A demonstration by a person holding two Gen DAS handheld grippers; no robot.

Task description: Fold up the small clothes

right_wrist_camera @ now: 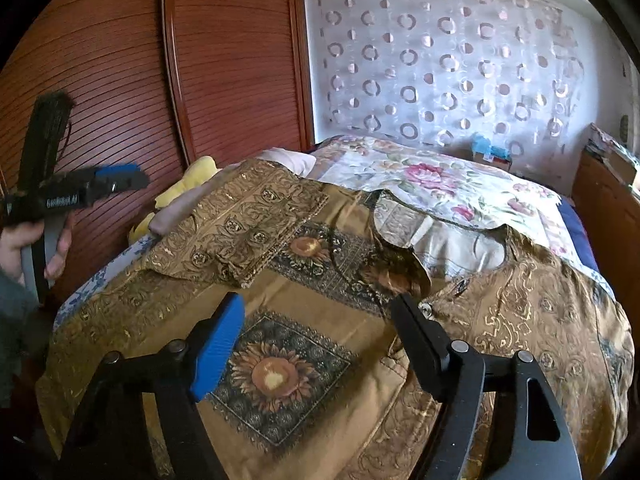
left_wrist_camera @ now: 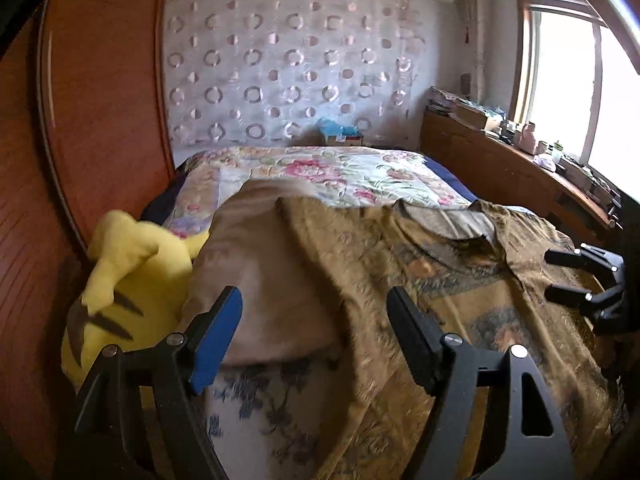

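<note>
One yellow plush toy (left_wrist_camera: 132,276) (half buried) crowds the shirt (right_wrist_camera: 304,320) beside the wardrobe (right_wrist_camera: 224,60).

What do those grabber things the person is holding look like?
Each is a black pincer with two long fingers on hinged arms joined by silver pins. On the left gripper and the right gripper alike, one finger wears a ridged blue pad and the other looks plain black. White lettering, too blurry to read, runs along the left one's side. The hand holding it comes out of a grey-green sleeve.
</note>
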